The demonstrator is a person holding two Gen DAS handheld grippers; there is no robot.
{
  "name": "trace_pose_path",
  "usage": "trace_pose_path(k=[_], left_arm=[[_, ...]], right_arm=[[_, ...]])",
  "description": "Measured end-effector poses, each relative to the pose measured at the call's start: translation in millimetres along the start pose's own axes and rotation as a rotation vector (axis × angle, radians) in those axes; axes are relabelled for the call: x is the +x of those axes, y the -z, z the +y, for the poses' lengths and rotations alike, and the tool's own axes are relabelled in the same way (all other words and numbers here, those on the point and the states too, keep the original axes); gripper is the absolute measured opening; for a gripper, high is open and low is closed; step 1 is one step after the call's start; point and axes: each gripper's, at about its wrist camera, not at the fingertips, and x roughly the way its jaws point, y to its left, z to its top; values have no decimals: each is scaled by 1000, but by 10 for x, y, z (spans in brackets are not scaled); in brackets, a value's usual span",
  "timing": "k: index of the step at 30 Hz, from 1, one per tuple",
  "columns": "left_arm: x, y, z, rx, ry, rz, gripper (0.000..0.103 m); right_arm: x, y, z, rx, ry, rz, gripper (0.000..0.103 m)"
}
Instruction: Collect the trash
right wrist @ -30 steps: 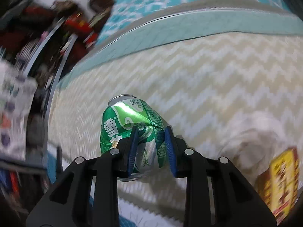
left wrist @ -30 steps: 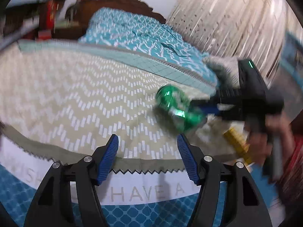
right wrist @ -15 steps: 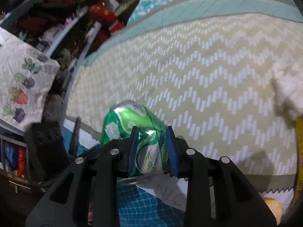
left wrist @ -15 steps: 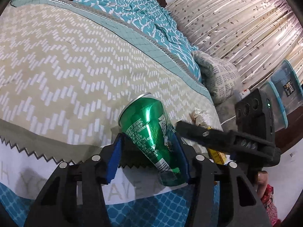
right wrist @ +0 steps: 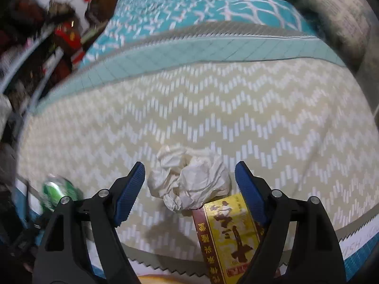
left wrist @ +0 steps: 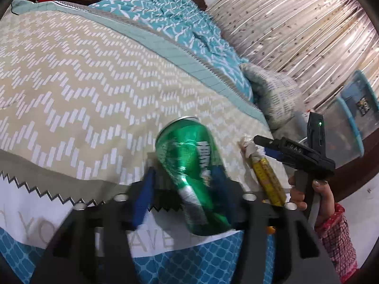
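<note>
A dented green can [left wrist: 189, 165] hangs tilted over the bed's near edge between the blue pads of my left gripper [left wrist: 186, 175]. The gripper grips it, though the jaws are easing open and the picture is blurred. The can [right wrist: 56, 191] also shows at the lower left of the right wrist view. My right gripper [right wrist: 189, 168] is opening wide above a crumpled white tissue [right wrist: 189, 179], which lies between its fingers untouched. A yellow and red box [right wrist: 227, 234] lies against the tissue. From the left wrist view, the right gripper [left wrist: 260, 142] points at the tissue [left wrist: 251, 148] and box [left wrist: 267, 179].
The beige chevron bedcover [left wrist: 83, 82] has a teal quilt [left wrist: 170, 7] and a pillow [left wrist: 274, 94] behind it. A curtain [left wrist: 296, 23] and a clear plastic bin [left wrist: 350, 127] stand at the right. Cluttered shelves [right wrist: 35, 54] line the bed's left side. A hand in a red checked sleeve [left wrist: 336, 232] holds the right gripper.
The right gripper passed the can to the left gripper, let go, swung right over the tissue and opened. The left gripper closed on the can.
</note>
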Motion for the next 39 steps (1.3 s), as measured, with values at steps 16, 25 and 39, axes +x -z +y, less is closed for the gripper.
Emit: trace_pose_path(k=[16, 25, 39], left_arm=[[-636, 199, -559, 135, 167, -31, 18], [-282, 636, -1493, 346, 287, 121, 18], [1190, 1297, -2799, 616, 238, 436, 18]], right_arm=[[-1007, 1265, 717, -202, -277, -206, 53], [-1462, 2244, -283, 66, -99, -312, 54], [-1736, 2677, -2001, 422, 20, -409, 53]])
